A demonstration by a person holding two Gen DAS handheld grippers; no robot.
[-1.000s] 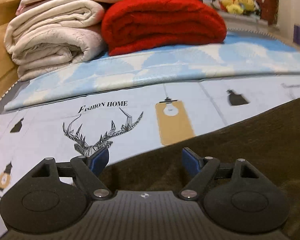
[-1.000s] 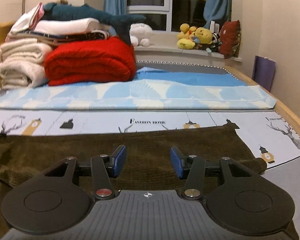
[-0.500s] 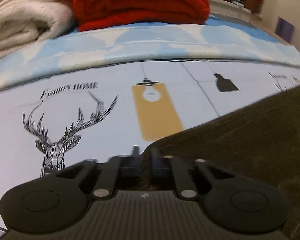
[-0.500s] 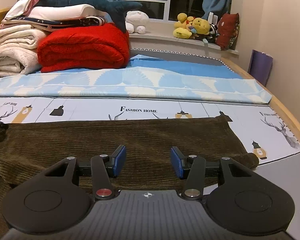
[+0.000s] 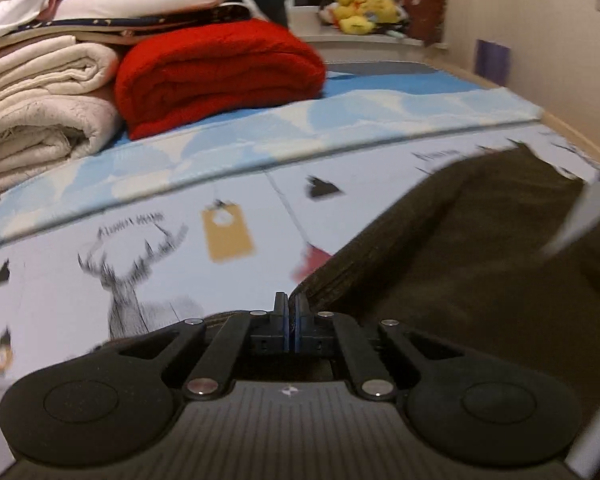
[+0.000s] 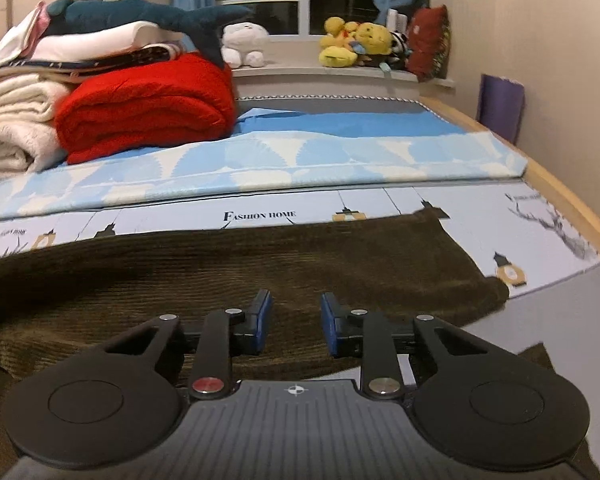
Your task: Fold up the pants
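Note:
Dark brown corduroy pants [image 6: 260, 264] lie spread across the patterned bed sheet [image 6: 480, 216]. In the left wrist view the pants [image 5: 480, 248] fill the right side, with one edge lifted off the sheet. My left gripper [image 5: 291, 312] is shut on that edge of the pants and holds it raised. My right gripper [image 6: 295, 312] is open, low over the pants, with nothing between its blue pads [image 6: 262, 312].
A red folded blanket [image 6: 148, 108] and a stack of cream blankets [image 5: 40, 100] sit at the back left, with a plush shark [image 6: 140, 12] on top. A light blue mat [image 6: 300, 152] lies behind the pants. The wooden bed rim [image 6: 572, 208] runs along the right.
My left gripper closed on the pants edge and has lifted it, carrying it up and to the right. My right gripper stayed open and moved slightly forward over the pants.

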